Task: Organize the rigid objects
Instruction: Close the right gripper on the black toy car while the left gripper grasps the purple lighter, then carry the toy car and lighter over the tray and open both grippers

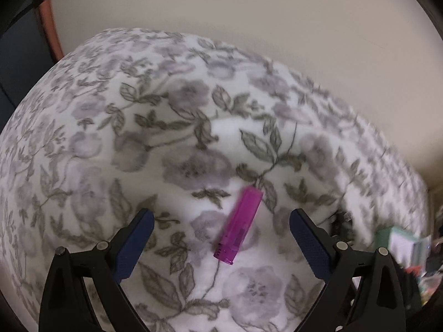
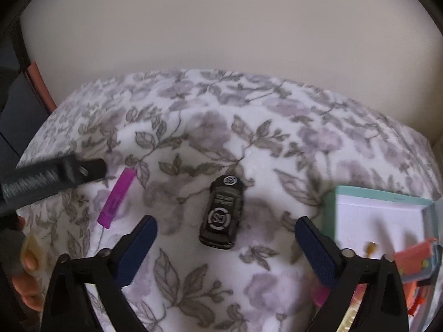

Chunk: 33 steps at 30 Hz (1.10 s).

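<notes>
A translucent purple lighter (image 1: 239,225) lies slantwise on a floral blanket (image 1: 180,127). My left gripper (image 1: 221,215) hovers over it, open, with the lighter between the fingers and touching neither pad. In the right wrist view a black toy car (image 2: 223,214) with round white emblems rests on the same blanket (image 2: 277,138). My right gripper (image 2: 226,221) is open around it, with both pads well clear of its sides. The lighter (image 2: 117,196) shows again to the left of the car, below a black finger (image 2: 83,170) of the left tool.
A teal box (image 2: 382,215) with a white inside stands at the right, with orange and pink items beside it. It appears blurred at the right edge (image 1: 398,242) of the left wrist view. A person's hand (image 2: 27,262) is at lower left. A cream wall (image 2: 221,27) lies behind.
</notes>
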Each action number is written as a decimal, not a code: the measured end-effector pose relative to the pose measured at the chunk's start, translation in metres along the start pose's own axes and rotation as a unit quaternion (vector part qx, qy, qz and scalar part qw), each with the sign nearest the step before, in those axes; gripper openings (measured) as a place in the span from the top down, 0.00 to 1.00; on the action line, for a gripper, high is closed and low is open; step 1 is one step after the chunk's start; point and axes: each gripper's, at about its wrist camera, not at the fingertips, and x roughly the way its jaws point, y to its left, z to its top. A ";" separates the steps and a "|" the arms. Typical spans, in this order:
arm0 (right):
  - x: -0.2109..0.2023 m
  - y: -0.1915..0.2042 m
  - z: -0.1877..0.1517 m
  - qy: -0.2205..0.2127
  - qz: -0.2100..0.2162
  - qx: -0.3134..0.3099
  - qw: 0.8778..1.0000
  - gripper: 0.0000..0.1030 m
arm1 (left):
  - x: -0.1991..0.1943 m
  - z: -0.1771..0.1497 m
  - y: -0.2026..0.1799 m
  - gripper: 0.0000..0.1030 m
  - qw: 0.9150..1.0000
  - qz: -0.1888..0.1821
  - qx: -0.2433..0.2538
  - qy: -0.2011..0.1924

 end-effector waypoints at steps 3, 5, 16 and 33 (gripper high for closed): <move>0.011 0.004 0.003 0.005 -0.008 -0.003 1.000 0.13 | 0.016 -0.003 -0.001 0.06 1.000 0.007 0.003 0.016; 0.020 0.005 0.005 0.015 -0.005 0.000 1.000 0.23 | 0.023 -0.005 -0.002 0.11 1.000 0.009 0.008 0.022; 0.035 0.002 0.002 0.037 -0.005 0.012 0.999 0.63 | 0.030 -0.015 -0.023 0.80 0.997 0.038 0.060 0.030; -0.054 -0.032 -0.007 0.016 -0.007 0.041 0.999 0.64 | -0.066 -0.020 -0.045 0.80 0.999 0.000 0.048 -0.013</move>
